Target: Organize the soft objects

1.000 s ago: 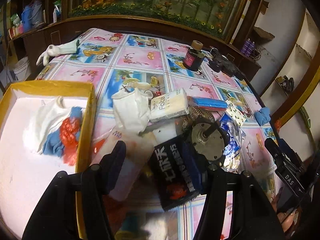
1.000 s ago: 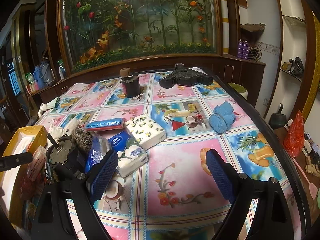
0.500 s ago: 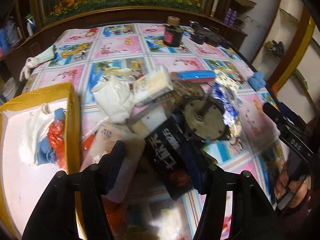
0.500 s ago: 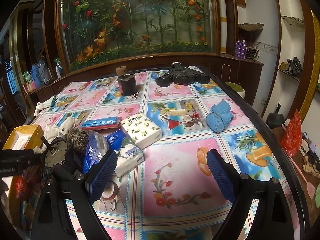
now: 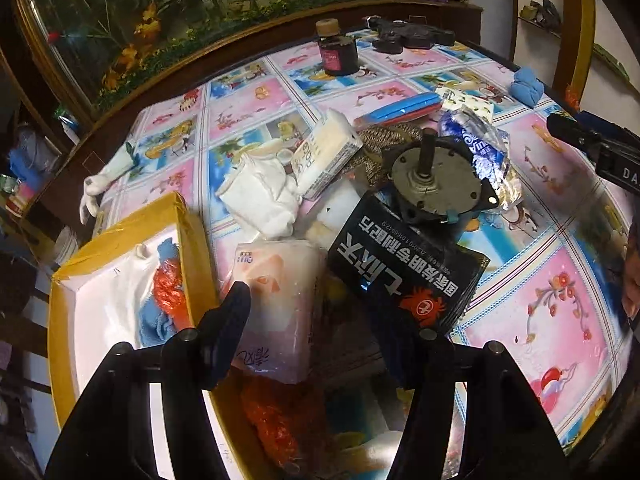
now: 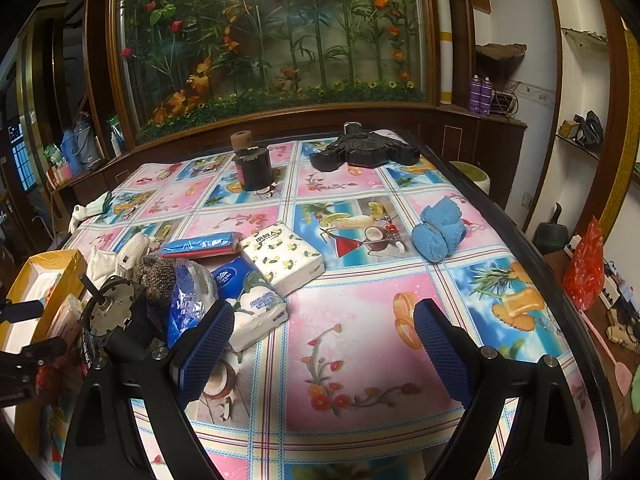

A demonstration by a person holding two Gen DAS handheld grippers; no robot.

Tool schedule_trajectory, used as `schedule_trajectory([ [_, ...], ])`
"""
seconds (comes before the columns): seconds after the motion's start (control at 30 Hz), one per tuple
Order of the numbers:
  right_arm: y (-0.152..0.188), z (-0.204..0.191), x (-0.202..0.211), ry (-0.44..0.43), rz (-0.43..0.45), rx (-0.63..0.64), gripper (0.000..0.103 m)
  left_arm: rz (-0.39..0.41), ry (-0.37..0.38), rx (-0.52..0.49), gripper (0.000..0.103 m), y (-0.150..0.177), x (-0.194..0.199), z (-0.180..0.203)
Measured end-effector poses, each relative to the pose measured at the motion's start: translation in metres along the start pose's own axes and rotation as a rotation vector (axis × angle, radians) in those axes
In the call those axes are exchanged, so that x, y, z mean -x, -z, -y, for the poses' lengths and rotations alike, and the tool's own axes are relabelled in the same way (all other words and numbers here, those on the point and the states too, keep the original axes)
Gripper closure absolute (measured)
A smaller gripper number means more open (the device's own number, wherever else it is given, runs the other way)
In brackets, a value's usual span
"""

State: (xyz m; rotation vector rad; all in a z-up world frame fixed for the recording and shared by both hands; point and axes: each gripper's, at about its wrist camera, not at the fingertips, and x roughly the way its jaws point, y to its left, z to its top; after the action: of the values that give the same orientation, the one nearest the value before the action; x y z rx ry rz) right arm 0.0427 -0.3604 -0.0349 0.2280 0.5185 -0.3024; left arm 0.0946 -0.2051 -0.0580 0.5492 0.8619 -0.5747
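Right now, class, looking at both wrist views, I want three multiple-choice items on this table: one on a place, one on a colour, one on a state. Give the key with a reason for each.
1. Where does the blue knitted bundle lie?
A. In the yellow box
B. Alone on the tablecloth, apart from the pile
C. On the dark jar

2. What colour are the outer walls of the box that holds cloth items?
A. Yellow
B. Green
C. Black

3. How does the right hand-held gripper stand?
A. Shut on a tissue pack
B. Shut on the motor
C. Open, with only bare tablecloth between its fingers

Key: 1 B, it sits on its own toward the table's right side, away from the tissue packs. 2 A, its rim and sides show yellow. 3 C, the blue pads stand wide apart and nothing is between them.
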Motion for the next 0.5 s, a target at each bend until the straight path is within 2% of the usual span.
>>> schedule_trajectory([
  [0.03, 0.0, 0.0, 0.0, -0.001, -0.001, -0.001, 0.011, -0.017, 0.002, 0.004, 0.043, 0.0, -0.007, -0.001],
  [0.07, 0.0, 0.0, 0.0, 0.0, -0.001, -0.001, 0.011, -0.014, -0.011, -0.003, 0.038, 0.0, -0.009, -0.002],
  [0.13, 0.0, 0.0, 0.0, -0.001, -0.002, 0.0, 0.011, -0.014, 0.001, 0.001, 0.038, -0.001, -0.011, -0.005],
  [0.17, 0.0, 0.0, 0.0, 0.0, -0.001, -0.001, 0.011, -0.002, 0.019, 0.025, 0.045, -0.001, -0.007, -0.009],
  [0.2, 0.0, 0.0, 0.0, 0.0, -0.001, -0.002, 0.011, 0.013, 0.034, 0.049, 0.063, -0.002, -0.004, -0.014],
  [0.27, 0.0, 0.0, 0.0, 0.001, -0.003, -0.007, 0.011, 0.031, 0.069, 0.087, 0.081, -0.003, 0.003, -0.023],
  [0.4, 0.0, 0.003, -0.003, 0.002, -0.016, -0.021, 0.011, 0.069, 0.088, 0.125, 0.088, 0.0, 0.015, -0.03],
  [0.5, -0.001, 0.006, -0.003, 0.006, -0.019, -0.036, 0.011, 0.112, 0.137, 0.173, 0.09, 0.005, 0.028, -0.036],
])
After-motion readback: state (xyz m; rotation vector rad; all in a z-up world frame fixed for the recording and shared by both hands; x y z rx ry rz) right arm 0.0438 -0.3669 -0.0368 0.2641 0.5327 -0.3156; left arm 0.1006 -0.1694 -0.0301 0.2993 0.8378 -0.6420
